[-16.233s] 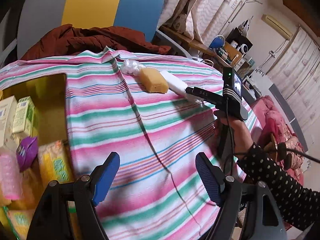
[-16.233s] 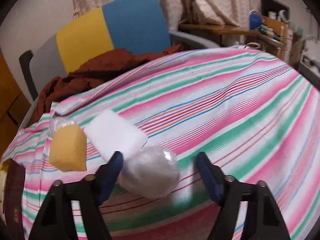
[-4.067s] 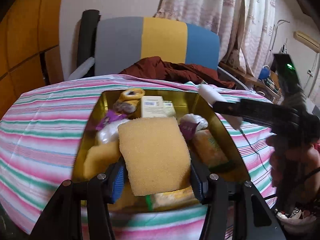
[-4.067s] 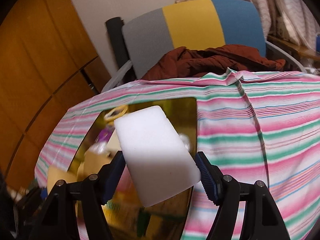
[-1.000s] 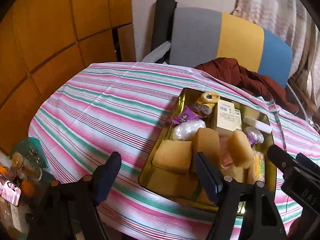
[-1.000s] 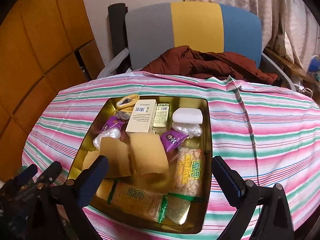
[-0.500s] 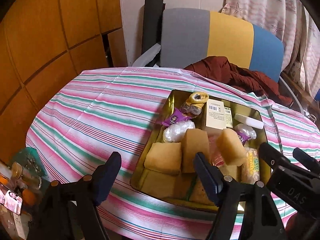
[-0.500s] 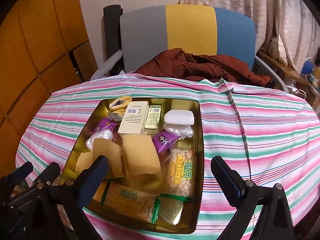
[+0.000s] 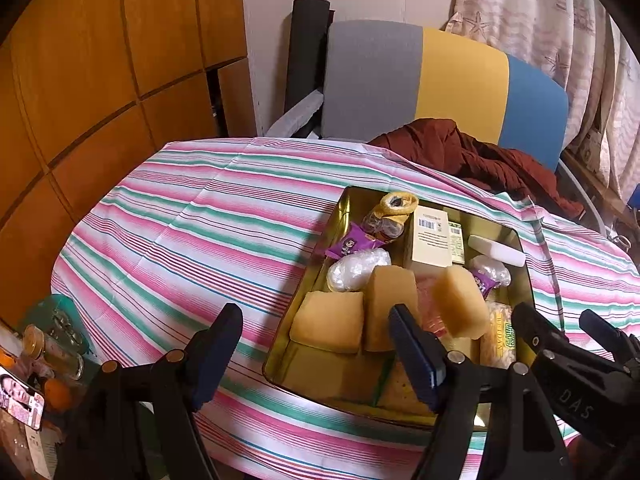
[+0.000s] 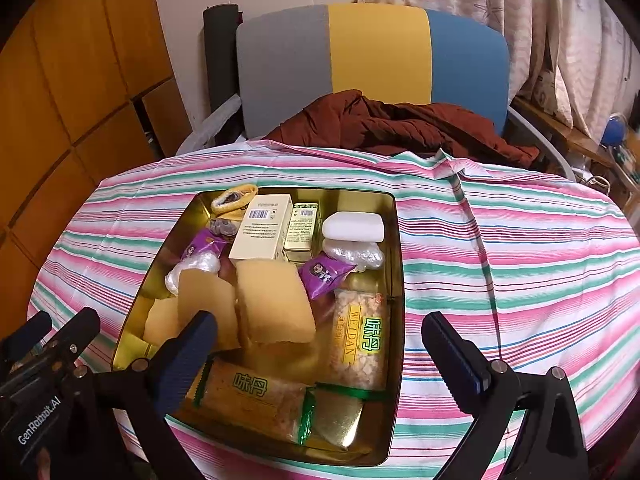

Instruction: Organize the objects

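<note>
A: Start at the jaws. The left gripper (image 9: 316, 354) stands wide apart with nothing between its pads, and the right gripper (image 10: 332, 352) is released and empty too.

B: And the goods?

A: All ahead of the jaws, inside the gold tin (image 10: 396, 248) on the striped bench (image 10: 520, 248). Past the right jaws lie two snack packets (image 10: 360, 340), with the tin's near wall under the tips. Just beyond them lean the yellow sponges (image 10: 276, 304) — three, propped on each other rather than flat. Further out sit the purple sweet (image 10: 324, 276), the cream carton (image 10: 262, 226), and the white block (image 10: 354, 227) resting on a clear-wrapped bundle (image 10: 354, 254) at the far right corner.

B: So the sorting looks about finished. What could spoil it?

A: The sponges, I'd judge. They stand tilted above the rim, so a jaw brushing one on the way out could tip it over the tin's edge onto the cloth.

B: Anything else?

A: The two tools sit close — the right gripper's nose shows just right of the left jaws, so they could knock together. And the tin sits near the bench's front edge; a shove or a snagged cloth might slide it off.
</note>
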